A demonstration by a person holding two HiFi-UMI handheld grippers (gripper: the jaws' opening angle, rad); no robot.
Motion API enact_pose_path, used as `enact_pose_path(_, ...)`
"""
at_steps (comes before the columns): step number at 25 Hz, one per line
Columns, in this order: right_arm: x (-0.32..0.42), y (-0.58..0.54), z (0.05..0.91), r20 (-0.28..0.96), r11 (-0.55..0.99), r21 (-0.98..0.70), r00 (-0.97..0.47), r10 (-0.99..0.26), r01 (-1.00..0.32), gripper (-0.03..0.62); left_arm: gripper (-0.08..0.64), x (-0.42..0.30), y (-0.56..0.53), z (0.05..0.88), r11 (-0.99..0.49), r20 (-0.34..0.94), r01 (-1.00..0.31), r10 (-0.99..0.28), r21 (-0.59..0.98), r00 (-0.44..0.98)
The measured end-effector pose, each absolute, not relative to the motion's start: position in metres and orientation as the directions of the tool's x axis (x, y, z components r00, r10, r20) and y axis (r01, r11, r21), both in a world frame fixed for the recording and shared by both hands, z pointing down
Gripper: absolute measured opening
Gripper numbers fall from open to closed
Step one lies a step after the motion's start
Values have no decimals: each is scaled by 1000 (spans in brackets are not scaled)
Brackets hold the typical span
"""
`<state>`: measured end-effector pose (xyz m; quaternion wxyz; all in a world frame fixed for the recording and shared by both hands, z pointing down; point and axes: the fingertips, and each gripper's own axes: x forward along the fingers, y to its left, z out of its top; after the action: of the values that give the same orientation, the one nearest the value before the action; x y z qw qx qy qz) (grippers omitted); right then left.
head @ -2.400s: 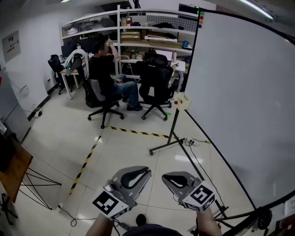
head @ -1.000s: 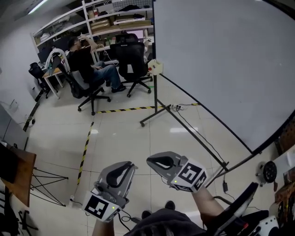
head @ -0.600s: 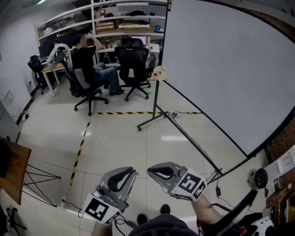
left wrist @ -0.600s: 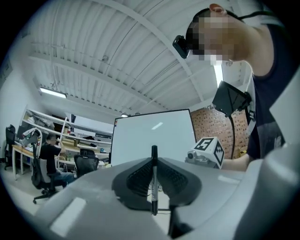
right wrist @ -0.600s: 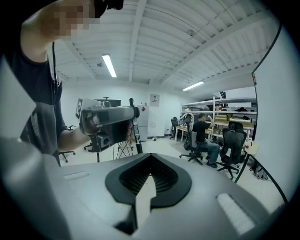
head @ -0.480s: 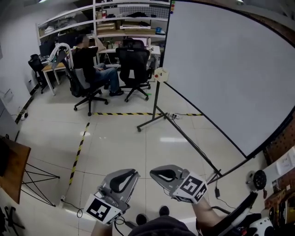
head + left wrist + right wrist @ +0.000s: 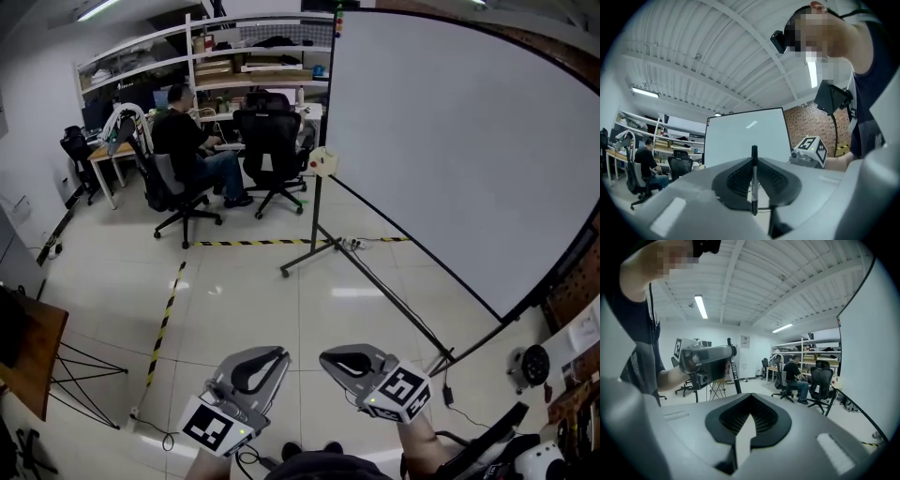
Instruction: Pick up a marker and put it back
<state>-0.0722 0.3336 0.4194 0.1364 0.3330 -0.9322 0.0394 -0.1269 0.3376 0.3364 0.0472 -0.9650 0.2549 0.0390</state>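
L gripper (image 7: 279, 356): fingers (image 7: 738, 178) pinching black marker (image 7: 754, 180), which stands upright btw pads, top end poking past tips.
R gripper (image 7: 328, 358): fingers (image 7: 764, 420) pressed together at tips, nothing btw them.
Black marker: in L gripper, well apart from whiteboard (image 7: 469, 159).
Grippers: side by side, low over tile floor (image 7: 244, 291).

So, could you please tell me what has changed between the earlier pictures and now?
The head view has turned toward the whiteboard, and the seated person has lowered the raised arm. Nothing was picked up or let go in view. The left gripper and right gripper stay low, side by side; the left is shut on a marker, the right shut and empty.
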Motion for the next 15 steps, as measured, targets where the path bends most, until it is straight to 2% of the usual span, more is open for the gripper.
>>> enact_pose_path(15,-14,357,418,216,758,-17,-742,-634,-652,0,32,-69,367,332,-881,-89,-471,-467,-41,880)
